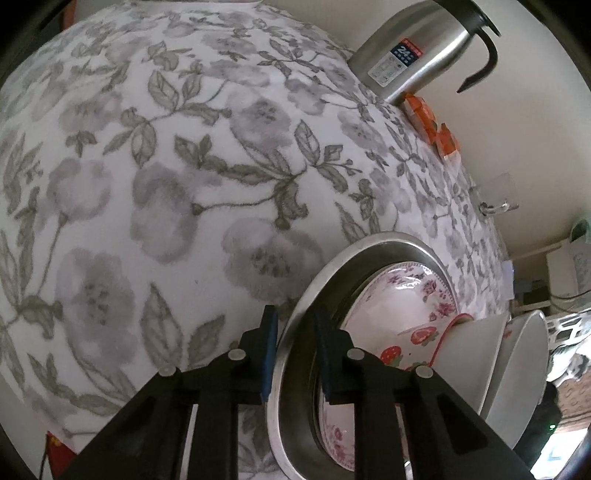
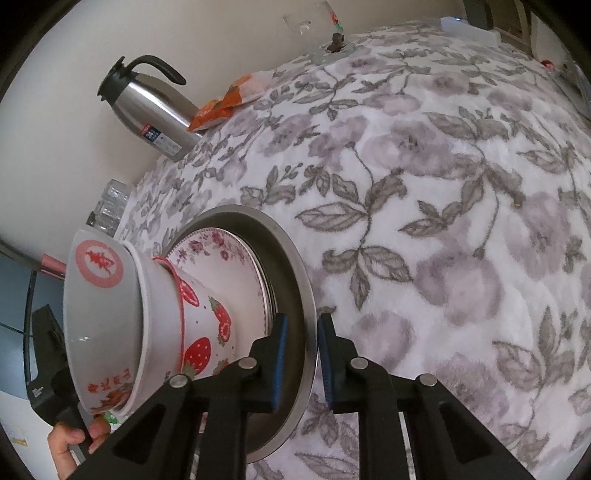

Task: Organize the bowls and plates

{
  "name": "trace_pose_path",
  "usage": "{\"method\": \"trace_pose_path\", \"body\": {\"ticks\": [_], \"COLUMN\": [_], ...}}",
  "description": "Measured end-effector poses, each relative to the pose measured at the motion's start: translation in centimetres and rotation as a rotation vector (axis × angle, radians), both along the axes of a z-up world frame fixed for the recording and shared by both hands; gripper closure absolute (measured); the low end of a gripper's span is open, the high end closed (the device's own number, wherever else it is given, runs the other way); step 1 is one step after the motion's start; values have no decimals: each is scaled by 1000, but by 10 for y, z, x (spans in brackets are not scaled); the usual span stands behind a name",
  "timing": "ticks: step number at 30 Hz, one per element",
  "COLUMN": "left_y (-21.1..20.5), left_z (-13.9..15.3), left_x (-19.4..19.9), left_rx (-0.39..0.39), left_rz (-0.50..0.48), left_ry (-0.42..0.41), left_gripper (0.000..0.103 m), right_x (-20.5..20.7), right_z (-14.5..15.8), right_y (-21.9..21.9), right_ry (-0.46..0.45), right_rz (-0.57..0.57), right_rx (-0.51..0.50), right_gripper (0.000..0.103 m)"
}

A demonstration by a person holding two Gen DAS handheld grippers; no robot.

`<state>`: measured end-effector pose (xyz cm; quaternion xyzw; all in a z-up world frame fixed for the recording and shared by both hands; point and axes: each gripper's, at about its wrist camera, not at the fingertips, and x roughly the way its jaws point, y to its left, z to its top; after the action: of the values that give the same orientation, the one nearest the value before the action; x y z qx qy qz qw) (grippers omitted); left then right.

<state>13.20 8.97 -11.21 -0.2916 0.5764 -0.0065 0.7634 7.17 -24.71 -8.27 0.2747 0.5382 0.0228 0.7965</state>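
A steel plate carries a pink-flowered plate, a strawberry bowl and white bowls nested on top. My left gripper is shut on the steel plate's rim on one side. My right gripper is shut on the rim on the opposite side. The stack is tilted in both views and is held over the floral tablecloth.
A steel thermos jug stands by the wall, with orange packets beside it. A clear glass item sits near the table's edge. The other hand shows at lower left.
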Motion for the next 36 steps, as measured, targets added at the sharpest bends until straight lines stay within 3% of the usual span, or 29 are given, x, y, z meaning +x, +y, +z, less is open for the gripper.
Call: {"method": "trace_pose_path", "body": {"ticks": [4,8,24,30,33,36], "left_y": [1,-5,-6,2,7,4], "left_z": [-8,-8,-6,-11,-10,3], "left_x": [5,10,14,10,4,-1], "left_rx": [-26,11,27,-37,-64,6], "left_rz": [-11,-56,-77,-44,-21,-34], "left_ry": [3,-14,-48,-17,1,-15], "left_gripper": [84,84,85,84,83,84], "right_x": [5,9,9,9,4,-4], "right_z": [-9,-14,-10,-10,-2,12], "right_y": [0,2,14,15,12,6], "right_ry": [14,21,16,22,10,-13], "right_rz": [-1,10,62,72,66,45], "right_rx": [32,37,-60,-79,-139,-146], "right_gripper": [85,85,85,86,86,83]}}
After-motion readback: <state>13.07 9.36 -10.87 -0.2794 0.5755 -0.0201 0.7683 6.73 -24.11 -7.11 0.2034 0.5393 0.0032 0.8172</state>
